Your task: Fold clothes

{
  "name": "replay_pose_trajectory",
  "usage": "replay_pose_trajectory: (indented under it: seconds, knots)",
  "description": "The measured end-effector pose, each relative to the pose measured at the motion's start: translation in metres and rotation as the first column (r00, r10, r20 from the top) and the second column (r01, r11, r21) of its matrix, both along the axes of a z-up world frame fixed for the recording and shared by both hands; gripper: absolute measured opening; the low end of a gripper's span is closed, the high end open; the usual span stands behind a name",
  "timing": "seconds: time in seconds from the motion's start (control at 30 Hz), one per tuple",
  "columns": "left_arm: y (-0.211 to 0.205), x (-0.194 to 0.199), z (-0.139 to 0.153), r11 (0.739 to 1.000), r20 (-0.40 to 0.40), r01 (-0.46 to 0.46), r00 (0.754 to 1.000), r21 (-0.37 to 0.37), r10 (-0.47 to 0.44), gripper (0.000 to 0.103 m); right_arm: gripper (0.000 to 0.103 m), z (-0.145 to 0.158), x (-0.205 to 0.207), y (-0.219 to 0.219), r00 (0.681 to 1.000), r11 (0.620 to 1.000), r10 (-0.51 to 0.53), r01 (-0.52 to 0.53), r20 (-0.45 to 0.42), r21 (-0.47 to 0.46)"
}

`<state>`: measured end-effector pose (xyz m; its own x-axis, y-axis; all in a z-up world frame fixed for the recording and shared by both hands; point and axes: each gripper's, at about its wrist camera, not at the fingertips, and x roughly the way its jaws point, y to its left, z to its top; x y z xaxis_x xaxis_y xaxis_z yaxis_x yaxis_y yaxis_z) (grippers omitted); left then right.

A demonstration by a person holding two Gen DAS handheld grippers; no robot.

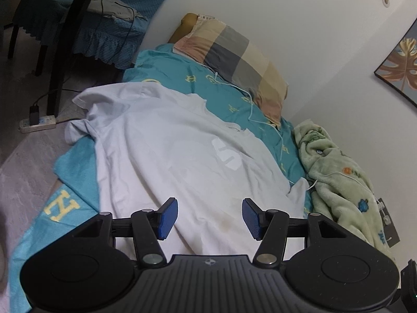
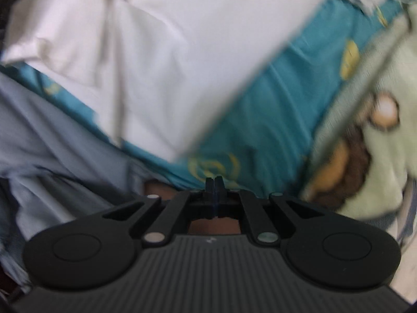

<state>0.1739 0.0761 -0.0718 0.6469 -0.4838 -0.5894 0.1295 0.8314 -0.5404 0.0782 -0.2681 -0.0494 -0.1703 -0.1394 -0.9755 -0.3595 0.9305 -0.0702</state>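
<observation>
Lying crumpled across the teal bed sheet (image 1: 166,62), the white T-shirt (image 1: 161,140) is soft, thin cotton with shallow creases, a pale blocky print near its far side and a faint brownish stain close to the near hem. Above that hem, the left tongs (image 1: 209,217) stand wide, their blue ribbed pads (image 1: 168,217) apart and gripping nothing, the cloth visible between them. Beyond the shirt, a plump pillow (image 1: 234,60) in checked beige, grey and pink fabric rests against the wall, and a thin white cable (image 1: 263,122) trails off it past the shirt's far edge. Beside the shirt, toward the wall, a fluffy green fleece blanket (image 1: 336,167) sits bunched up. From the right wrist, heavily blurred, the right tongs (image 2: 214,182) are pressed together with no cloth seen between them, near the shirt's (image 2: 169,52) straight edge, over the sheet (image 2: 260,120), with a smooth grey-blue garment (image 2: 52,135) beside them.
</observation>
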Motion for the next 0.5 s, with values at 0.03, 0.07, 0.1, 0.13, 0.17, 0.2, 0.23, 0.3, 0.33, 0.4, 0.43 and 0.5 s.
replay_pose_trajectory:
  seconds: [0.03,0.07,0.1,0.13,0.17,0.2,0.23,0.3,0.33,0.4,0.43,0.5]
  knots:
    - [0.003,-0.001,0.000,1.000,-0.007,-0.004,1.000,0.013,0.005,0.062,0.003,-0.002,-0.005,-0.006,1.000,1.000,-0.014,0.014,0.001,0.004]
    - [0.007,-0.002,0.001,1.000,-0.014,-0.009,1.000,0.025,0.009,0.063,0.003,0.003,-0.006,-0.005,0.999,0.999,-0.034,0.032,0.027,0.040]
    - [0.010,-0.004,0.001,0.999,-0.021,-0.013,1.000,0.038,0.014,0.063,0.003,0.008,-0.008,-0.004,0.997,0.996,-0.054,0.050,0.053,0.077]
    - [0.014,-0.008,-0.001,0.998,-0.040,-0.013,0.999,0.057,0.015,0.063,0.003,0.013,-0.009,-0.003,0.994,0.991,-0.075,0.066,0.078,0.115]
    - [0.017,-0.013,-0.003,0.997,-0.059,-0.005,0.998,0.077,0.009,0.063,0.003,0.018,-0.010,-0.002,0.990,0.985,-0.096,0.080,0.102,0.152]
    - [0.022,-0.017,-0.004,0.996,-0.086,0.003,0.996,0.088,0.004,0.063,0.003,0.021,-0.011,0.000,0.989,0.982,-0.092,0.070,0.118,0.174]
    - [0.026,-0.022,-0.005,0.995,-0.114,0.011,0.993,0.098,0.000,0.063,0.003,0.024,-0.013,0.002,0.987,0.979,-0.087,0.060,0.134,0.195]
    - [0.036,-0.031,-0.007,0.993,-0.169,0.028,0.986,0.117,-0.008,0.063,0.005,0.014,-0.012,0.002,0.987,0.973,-0.057,0.021,0.150,0.228]
    - [0.040,-0.035,-0.007,0.991,-0.197,0.037,0.980,0.127,-0.012,0.063,0.006,0.014,-0.013,0.003,0.987,0.970,-0.037,-0.003,0.157,0.244]
    - [0.046,-0.043,-0.010,0.984,-0.266,0.081,0.963,0.157,-0.037,0.063,0.006,0.014,-0.007,0.000,0.986,0.954,-0.071,0.024,0.149,0.297]
    - [0.049,-0.047,-0.011,0.980,-0.301,0.104,0.952,0.171,-0.048,0.063,0.007,0.011,-0.002,-0.001,0.986,0.949,-0.094,0.047,0.137,0.311]
    - [0.053,-0.055,-0.014,0.972,-0.371,0.145,0.926,0.187,-0.067,0.063,0.020,0.003,0.000,-0.001,0.989,0.946,-0.088,0.046,0.117,0.321]
